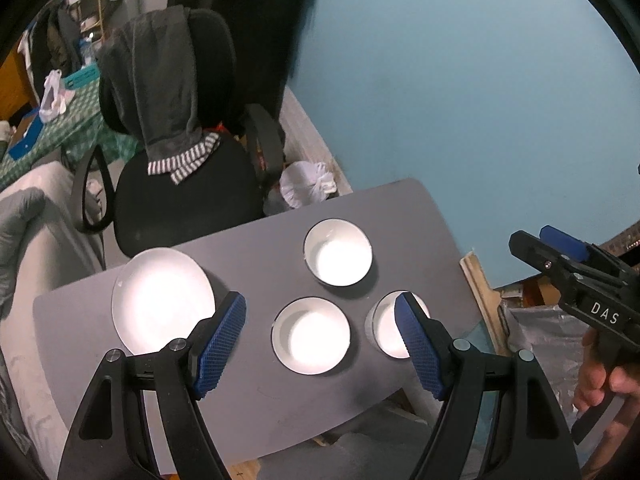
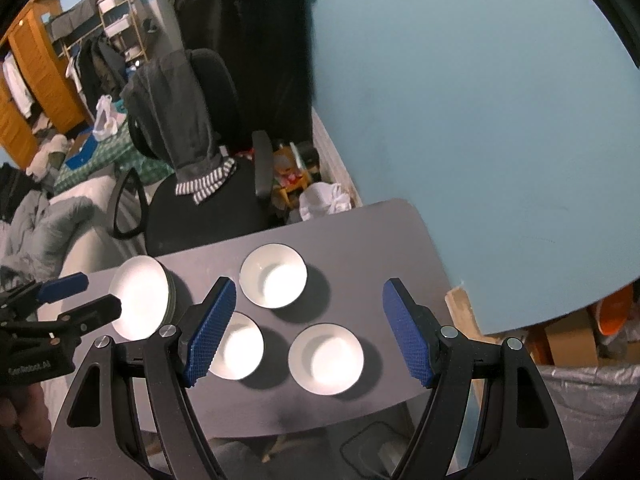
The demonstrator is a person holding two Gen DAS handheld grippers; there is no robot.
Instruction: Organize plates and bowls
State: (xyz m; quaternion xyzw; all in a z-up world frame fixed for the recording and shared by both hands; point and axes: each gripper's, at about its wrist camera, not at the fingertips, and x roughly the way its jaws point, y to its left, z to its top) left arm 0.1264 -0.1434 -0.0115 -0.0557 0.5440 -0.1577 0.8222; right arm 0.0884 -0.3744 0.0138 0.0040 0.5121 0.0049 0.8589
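Both grippers, left point(image 1: 320, 344) and right point(image 2: 308, 330), gape wide, empty. Risk: glossy bowl at 12 o'clock point(image 2: 273, 275) may slip from pads during stacking, chipping the neighbouring bowls.

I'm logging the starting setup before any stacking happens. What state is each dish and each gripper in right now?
left gripper: open, holding nothing, above the table.
right gripper: open, holding nothing.
plates: stacked, upright, at the table's left end.
far bowl: upright, empty, standing alone.
near-left bowl: upright, empty, standing alone.
near-right bowl: upright, empty, standing alone.
table: bears all the dishes.
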